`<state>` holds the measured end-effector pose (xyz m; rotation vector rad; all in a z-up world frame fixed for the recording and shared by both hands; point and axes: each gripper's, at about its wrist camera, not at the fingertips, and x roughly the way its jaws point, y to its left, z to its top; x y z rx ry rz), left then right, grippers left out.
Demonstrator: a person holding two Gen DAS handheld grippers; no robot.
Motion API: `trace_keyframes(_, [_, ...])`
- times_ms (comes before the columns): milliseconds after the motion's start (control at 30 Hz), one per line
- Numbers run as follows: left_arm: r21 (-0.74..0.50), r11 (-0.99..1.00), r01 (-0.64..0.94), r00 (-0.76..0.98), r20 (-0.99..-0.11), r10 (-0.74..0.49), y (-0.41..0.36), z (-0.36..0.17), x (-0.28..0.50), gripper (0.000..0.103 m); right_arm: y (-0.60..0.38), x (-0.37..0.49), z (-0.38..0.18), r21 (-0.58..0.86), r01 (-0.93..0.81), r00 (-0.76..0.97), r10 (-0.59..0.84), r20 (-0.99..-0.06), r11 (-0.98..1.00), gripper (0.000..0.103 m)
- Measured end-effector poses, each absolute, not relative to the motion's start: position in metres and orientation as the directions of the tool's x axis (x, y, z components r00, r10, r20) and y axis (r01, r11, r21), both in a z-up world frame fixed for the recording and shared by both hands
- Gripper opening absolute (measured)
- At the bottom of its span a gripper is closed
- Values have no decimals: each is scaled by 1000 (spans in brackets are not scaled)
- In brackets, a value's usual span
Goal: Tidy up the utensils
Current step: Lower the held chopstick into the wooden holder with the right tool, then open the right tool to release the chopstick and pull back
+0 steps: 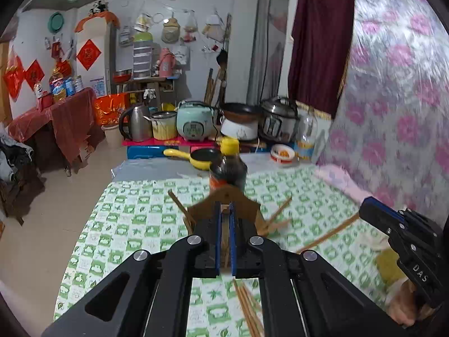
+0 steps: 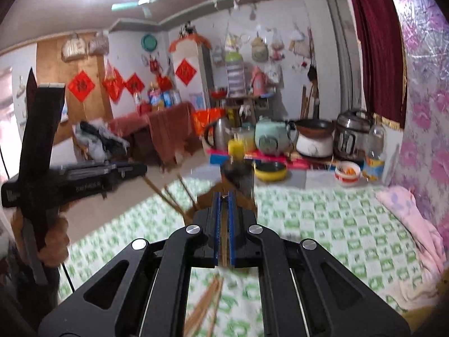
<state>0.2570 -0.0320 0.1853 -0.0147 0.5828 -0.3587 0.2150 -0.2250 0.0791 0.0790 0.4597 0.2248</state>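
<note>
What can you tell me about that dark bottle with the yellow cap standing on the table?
The bottle stands upright on the green-and-white checked tablecloth, towards the far end of the table. It has a bright yellow cap, a clear body filled with a very dark liquid, and an orange-red label low on its side. It looks like plastic. A brown wooden holder hides its base, so I cannot tell whether they touch. Neither gripper holds it.

Landmark: sauce bottle (image 1: 228,168), standing on the checked tablecloth (image 1: 134,213). Just before it a wooden chopstick holder (image 1: 224,199), chopsticks (image 1: 276,214) sticking out both sides. More loose chopsticks (image 1: 248,306) on the cloth nearer the camera. Behind the bottle a small pan (image 1: 200,156); further behind, a row: kettle (image 1: 134,122), rice cooker (image 1: 195,120), pressure cooker (image 1: 277,118). Right of the bottle a bowl (image 1: 282,153), then folded bedding (image 2: 412,224).
</note>
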Motion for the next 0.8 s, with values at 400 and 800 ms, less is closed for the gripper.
trace_keyframes(400, [-160,962,222,809,-520,-273,-23,171,311,6,-200,296,41,121,-114,887,156,-434,986,6])
trace_keyframes(800, [-232,960,155,758,-595,-266,-16,133,351,71,-220,316,13,195,-91,839,181,-513,977,21])
